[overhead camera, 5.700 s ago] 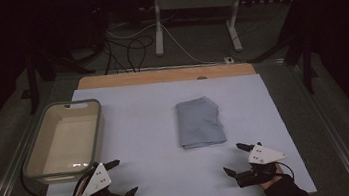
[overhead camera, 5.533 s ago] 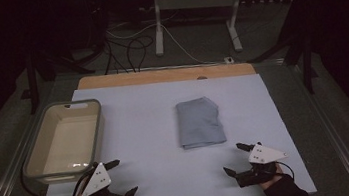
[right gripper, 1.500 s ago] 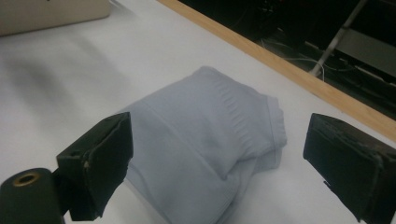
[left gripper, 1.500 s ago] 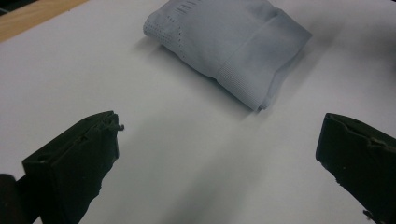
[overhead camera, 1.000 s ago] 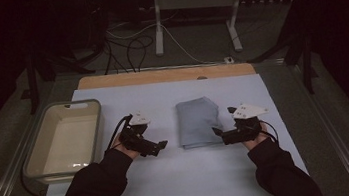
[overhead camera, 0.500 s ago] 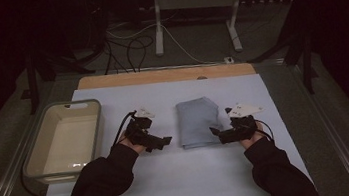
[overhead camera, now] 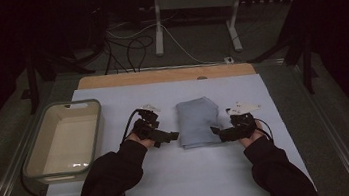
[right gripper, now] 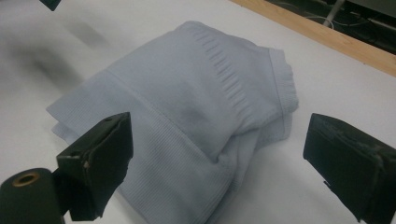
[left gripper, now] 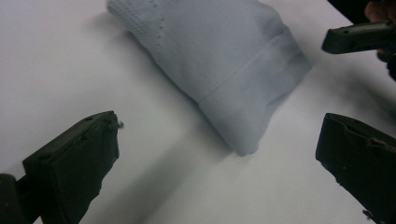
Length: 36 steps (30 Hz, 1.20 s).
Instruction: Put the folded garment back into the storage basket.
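The folded grey cloth [overhead camera: 197, 122] lies mid-counter [overhead camera: 197, 176] on the white sheet. I have the left gripper [overhead camera: 169, 137] just beside its left edge, the right gripper [overhead camera: 217, 132] at its right edge, both with fingers spread wide, gripping nothing.

In the left gripper view, the top edge cuts off the far part of the folded towel [left gripper: 219, 60], and the other gripper [left gripper: 359, 37] shows only one jaw at the right edge. In the high view, the bottom edge cuts both sleeves, and the room behind the table [overhead camera: 183, 187] is too dark to tell. The right gripper view's near towel corner is hidden behind a jaw.
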### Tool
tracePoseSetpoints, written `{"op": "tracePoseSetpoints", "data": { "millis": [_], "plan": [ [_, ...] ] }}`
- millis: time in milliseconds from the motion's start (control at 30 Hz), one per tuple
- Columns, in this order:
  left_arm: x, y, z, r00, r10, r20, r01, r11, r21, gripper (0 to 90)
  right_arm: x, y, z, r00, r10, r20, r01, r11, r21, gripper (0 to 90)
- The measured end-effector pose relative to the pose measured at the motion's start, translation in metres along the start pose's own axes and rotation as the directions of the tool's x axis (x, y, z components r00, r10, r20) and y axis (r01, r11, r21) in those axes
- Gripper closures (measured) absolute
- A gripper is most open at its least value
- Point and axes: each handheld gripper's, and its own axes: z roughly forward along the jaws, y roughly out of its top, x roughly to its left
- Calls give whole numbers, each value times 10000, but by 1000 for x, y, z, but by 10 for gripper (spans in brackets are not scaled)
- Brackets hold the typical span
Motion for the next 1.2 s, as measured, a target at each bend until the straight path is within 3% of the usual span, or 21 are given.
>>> {"op": "tracePoseSetpoints", "data": {
  "millis": [400, 600, 767, 833, 933, 967, 1067, 1100, 1133, 1167, 1200],
  "plan": [
    [5, 9, 12, 9969, -781, -87, 781, 9969, 53, 0, -4, 1, 1, 9989, 464, 110, -466, 9986, 241, 84],
    [7, 15, 18, 9920, -1197, 391, 1191, 9927, 184, 4, -10, 3, 3, 9952, 951, 210, -963, 9931, 671, 84],
    [8, 19, 23, 9850, -1548, 765, 1521, 9876, 392, 13, -17, 3, 6, 9793, 2021, 128, -2023, 9734, 1075, 84],
    [8, 19, 26, 9825, -1630, 905, 1590, 9860, 491, 15, -21, 4, 7, 9691, 2465, 69, -2456, 9620, 1197, 84],
    [10, 19, 31, 9732, -1946, 1228, 1877, 9800, 659, 15, -23, 6, 10, 9639, 2660, 149, -2651, 9523, 1511, 84],
    [10, 19, 31, 9732, -1946, 1228, 1877, 9800, 659, 16, -23, 6, 10, 9639, 2660, 149, -2651, 9523, 1511, 84],
    [10, 20, 35, 9703, -2133, 1140, 2061, 9759, 717, 43, -26, 8, 12, 9505, 3108, 17, -3058, 9341, 1844, 84],
    [10, 20, 36, 9678, -2222, 1183, 2146, 9739, 737, 48, -27, 10, 14, 9371, 3492, -20, -3418, 9184, 1995, 84],
    [11, 20, 37, 9666, -2279, 1175, 2204, 9726, 734, 48, -27, 10, 14, 9371, 3492, -20, -3418, 9184, 1995, 84],
    [11, 19, 38, 9625, -2435, 1192, 2366, 9691, 694, 48, -28, 10, 15, 9296, 3684, -30, -3596, 9091, 2101, 84],
    [12, 19, 39, 9589, -2537, 1274, 2467, 9667, 684, 48, -30, 11, 16, 9136, 4066, -60, -3947, 8902, 2275, 84]
  ]
}}
